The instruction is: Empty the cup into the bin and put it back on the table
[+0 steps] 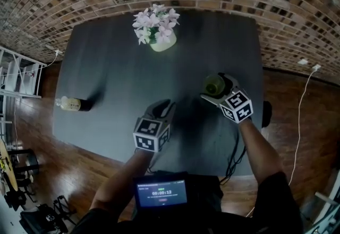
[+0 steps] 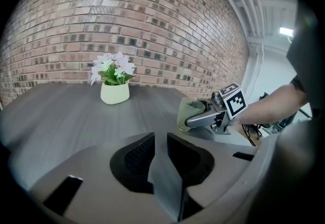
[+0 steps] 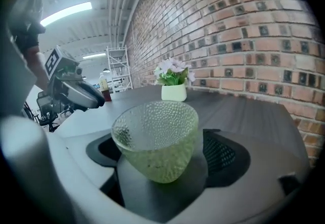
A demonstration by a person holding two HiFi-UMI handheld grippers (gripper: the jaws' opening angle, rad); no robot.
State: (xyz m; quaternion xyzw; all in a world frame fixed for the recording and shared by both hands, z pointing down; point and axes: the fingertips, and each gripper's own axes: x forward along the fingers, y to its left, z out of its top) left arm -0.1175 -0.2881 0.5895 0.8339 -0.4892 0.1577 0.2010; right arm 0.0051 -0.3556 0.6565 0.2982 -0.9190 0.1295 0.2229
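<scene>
Right gripper (image 1: 217, 94): pinching the green glass cup (image 3: 155, 139), right-centre of head view, over the table (image 1: 106, 68).
Left gripper (image 2: 161, 159): jaws pressed together, empty.
Risk: tapered glass might slip once tipped (no bin in sight).

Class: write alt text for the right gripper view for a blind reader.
A pebbled green glass cup, clamped in the right gripper, fills the centre. Behind: grey table, potted flowers, the left gripper, brick wall.

head view: overhead, steeply down | gripper views: low over table (image 2: 61, 111), level | all share: flowerpot (image 1: 162, 43), brick wall (image 2: 152, 25)
</scene>
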